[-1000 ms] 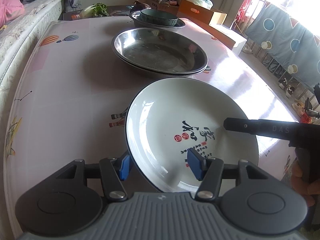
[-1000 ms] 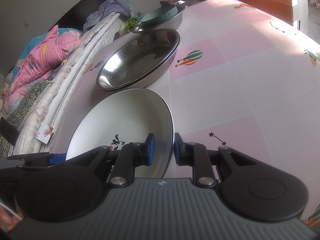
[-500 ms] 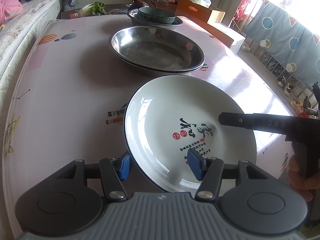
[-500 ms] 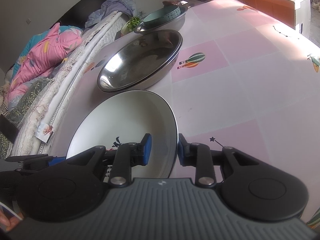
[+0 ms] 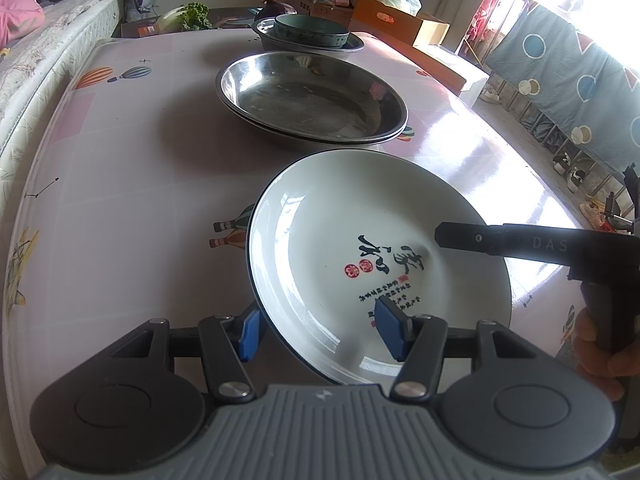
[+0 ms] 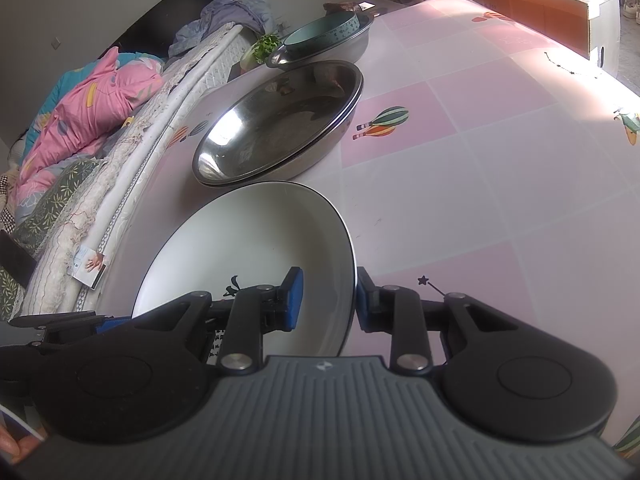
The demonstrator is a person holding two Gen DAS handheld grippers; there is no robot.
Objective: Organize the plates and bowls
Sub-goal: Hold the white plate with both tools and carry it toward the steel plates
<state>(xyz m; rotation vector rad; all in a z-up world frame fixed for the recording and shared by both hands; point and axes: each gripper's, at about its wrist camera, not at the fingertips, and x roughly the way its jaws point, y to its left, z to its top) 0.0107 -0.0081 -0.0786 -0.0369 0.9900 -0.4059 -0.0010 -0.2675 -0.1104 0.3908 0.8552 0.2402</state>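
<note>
A white plate [image 5: 360, 256] with black calligraphy and a dark rim sits nearest. At 12 o'clock lie stacked steel basins [image 5: 312, 98]; beyond them, a teal bowl [image 5: 311, 30] in a steel bowl [image 5: 352, 43].

Each hand-held gripper [image 5: 318, 336] has black arms, blue pads [image 5: 390, 330], silver screws, ribbed grey body

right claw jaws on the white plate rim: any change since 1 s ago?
Yes. In the right wrist view the right claw has opened: its blue pads now stand wider apart astride the white plate rim, which itself sits unchanged below the steel pans.
</note>
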